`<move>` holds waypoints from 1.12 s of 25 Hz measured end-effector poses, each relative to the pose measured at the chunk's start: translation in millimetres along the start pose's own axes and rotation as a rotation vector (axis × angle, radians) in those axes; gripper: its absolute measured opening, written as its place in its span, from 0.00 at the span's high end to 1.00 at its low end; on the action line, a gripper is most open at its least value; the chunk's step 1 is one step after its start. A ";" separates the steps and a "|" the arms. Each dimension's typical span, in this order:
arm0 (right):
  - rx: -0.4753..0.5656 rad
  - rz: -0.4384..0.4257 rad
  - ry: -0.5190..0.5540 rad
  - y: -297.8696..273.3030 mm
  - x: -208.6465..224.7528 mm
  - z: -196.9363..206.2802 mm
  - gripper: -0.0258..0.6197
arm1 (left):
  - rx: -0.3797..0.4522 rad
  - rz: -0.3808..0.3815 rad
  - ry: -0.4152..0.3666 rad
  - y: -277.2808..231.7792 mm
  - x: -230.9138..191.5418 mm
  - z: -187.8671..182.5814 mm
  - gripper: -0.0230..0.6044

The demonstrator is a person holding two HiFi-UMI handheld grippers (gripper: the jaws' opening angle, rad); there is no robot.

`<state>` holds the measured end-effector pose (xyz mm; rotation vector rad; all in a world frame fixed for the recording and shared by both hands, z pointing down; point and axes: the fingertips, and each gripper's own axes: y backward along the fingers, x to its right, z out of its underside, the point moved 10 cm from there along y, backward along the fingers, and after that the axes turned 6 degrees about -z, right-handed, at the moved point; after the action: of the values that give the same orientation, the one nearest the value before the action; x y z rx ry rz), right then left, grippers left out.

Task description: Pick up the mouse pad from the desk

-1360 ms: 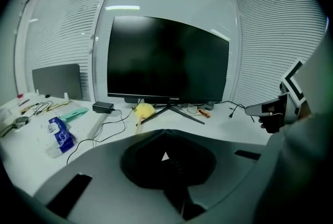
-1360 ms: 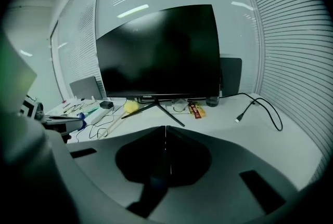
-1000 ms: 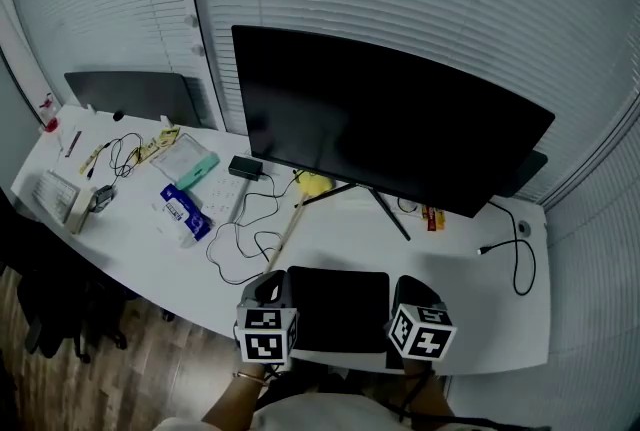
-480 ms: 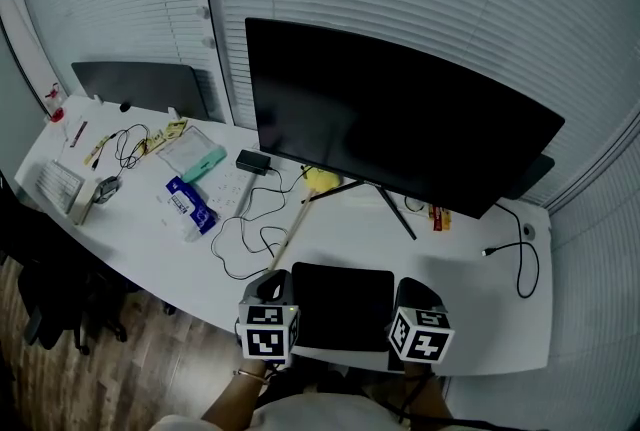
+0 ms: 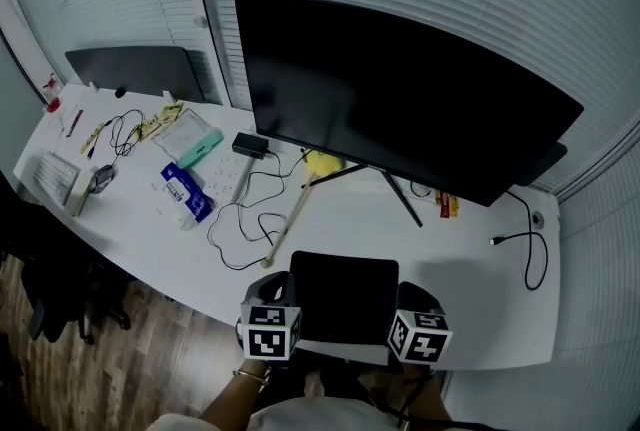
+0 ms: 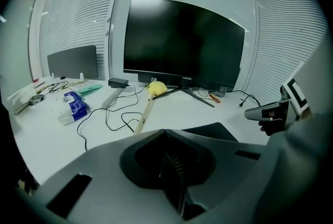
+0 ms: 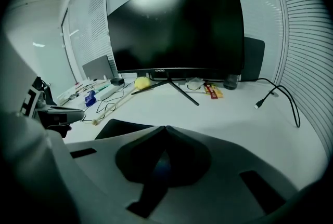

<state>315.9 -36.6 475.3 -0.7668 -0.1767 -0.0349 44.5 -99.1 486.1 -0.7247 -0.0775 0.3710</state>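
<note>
The black mouse pad (image 5: 343,297) lies flat near the front edge of the white desk (image 5: 470,299), in front of the monitor. My left gripper (image 5: 271,289) is at the pad's left edge and my right gripper (image 5: 413,295) at its right edge. Both are shut with nothing between the jaws. In the left gripper view the closed tips (image 6: 166,132) sit just short of the pad (image 6: 214,131), with the right gripper (image 6: 269,113) beyond it. The right gripper view has the closed tips (image 7: 165,128), the pad (image 7: 122,127) to their left and the left gripper (image 7: 58,113) further left.
A large dark monitor (image 5: 400,99) on a thin-legged stand fills the back of the desk. A yellow duster with a wooden handle (image 5: 296,209) and loose black cables (image 5: 240,229) lie left of the pad. A blue packet (image 5: 186,194) lies further left, a USB cable (image 5: 520,244) at right.
Both grippers have sunk toward the desk on either side of the mouse pad. Their jaws stay shut and the pad has not moved.
</note>
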 end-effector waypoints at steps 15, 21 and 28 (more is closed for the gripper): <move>-0.091 -0.001 -0.023 -16.7 2.3 32.6 0.91 | -0.082 0.007 -0.026 -12.5 6.6 31.0 0.94; -0.101 -0.009 -0.035 -21.3 2.9 35.8 0.91 | -0.098 0.000 -0.029 -16.5 7.0 33.1 0.93; -0.121 -0.010 -0.044 -28.4 4.7 38.5 0.91 | -0.098 -0.015 -0.005 -20.6 4.6 33.1 0.93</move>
<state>312.2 -30.2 522.8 -0.8877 -0.2220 -0.0380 48.6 -90.7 524.2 -0.8199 -0.1067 0.3564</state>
